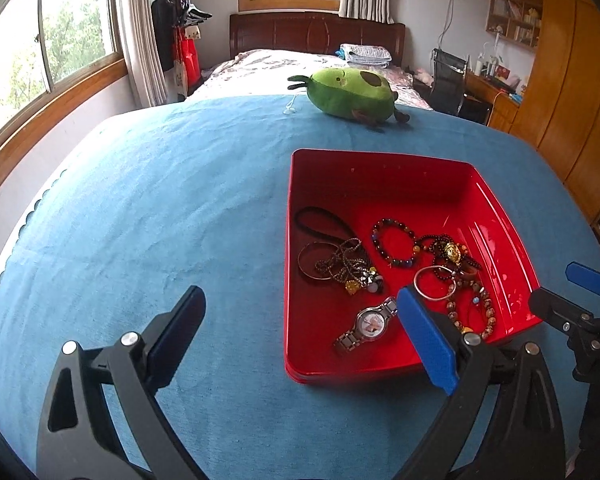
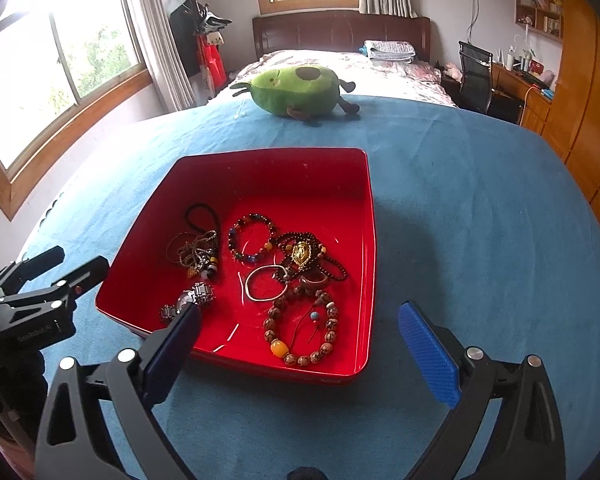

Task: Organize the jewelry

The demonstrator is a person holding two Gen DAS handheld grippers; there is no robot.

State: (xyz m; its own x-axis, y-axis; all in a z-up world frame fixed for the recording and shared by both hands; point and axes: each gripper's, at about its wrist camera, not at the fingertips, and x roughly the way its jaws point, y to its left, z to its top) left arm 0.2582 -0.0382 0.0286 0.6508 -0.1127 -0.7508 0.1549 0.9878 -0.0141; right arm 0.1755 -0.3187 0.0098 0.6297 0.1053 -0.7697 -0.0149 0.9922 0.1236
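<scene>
A red tray [image 1: 380, 172] [image 2: 268, 168] sits on the blue cloth. In it lie a wristwatch [image 1: 366, 324] [image 2: 188, 300], a dark beaded bracelet [image 1: 394, 242] [image 2: 252, 238], a silver bangle [image 1: 434, 284] [image 2: 265, 283], a large brown bead bracelet [image 1: 474, 312] [image 2: 302, 334], a gold pendant on dark beads [image 1: 452, 252] [image 2: 302, 254], tangled chains [image 1: 346, 264] [image 2: 198, 250] and a black cord loop [image 1: 318, 224] [image 2: 202, 216]. My left gripper [image 1: 300, 328] is open and empty at the tray's near left edge. My right gripper [image 2: 300, 338] is open and empty over the tray's near edge.
A green avocado plush toy [image 1: 350, 90] [image 2: 296, 88] lies at the far side of the blue cloth [image 1: 160, 220] [image 2: 480, 220]. A bed, a coat rack, a desk with a chair and wooden wardrobes stand beyond. The right gripper shows at the left view's right edge [image 1: 572, 300].
</scene>
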